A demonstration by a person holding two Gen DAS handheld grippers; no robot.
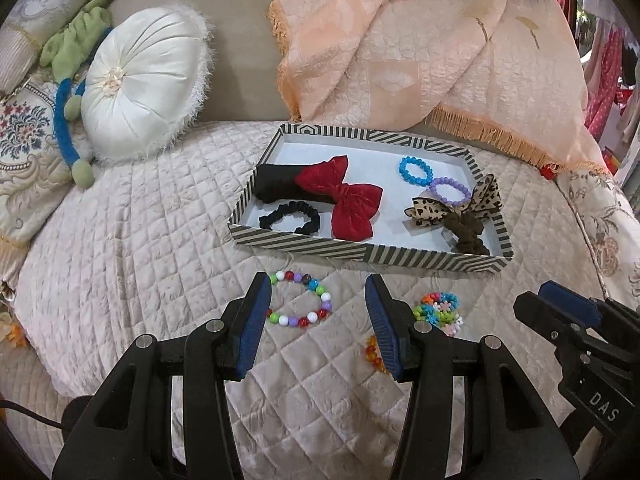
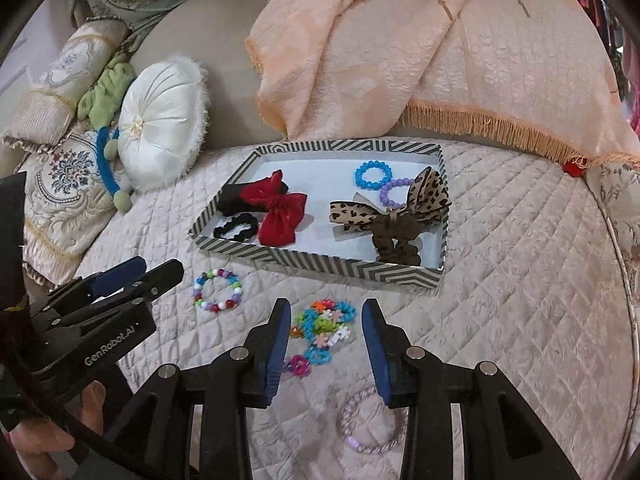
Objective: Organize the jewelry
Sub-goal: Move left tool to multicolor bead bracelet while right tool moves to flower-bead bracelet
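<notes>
Left wrist view shows my left hand-held gripper (image 1: 316, 300) standing apart and empty over the multicoloured bead bracelet (image 1: 300, 300) on the quilted bed (image 1: 120, 240), so I judge the next step is lowering, clamping, then carrying it into the striped tray (image 1: 360, 250).

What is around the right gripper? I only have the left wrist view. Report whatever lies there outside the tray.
Observer: A lilac-pink braided bracelet lies on the quilt just below the right gripper; your view misses it.
Operator: Give me the right jaws.
Observer: Open, gripping nothing; the flower-bead pile lies on the quilt, seen between the fingers.
Operator: Check the pile's near end.
Observer: A magenta flower ring and a teal one trail toward the camera.
</notes>
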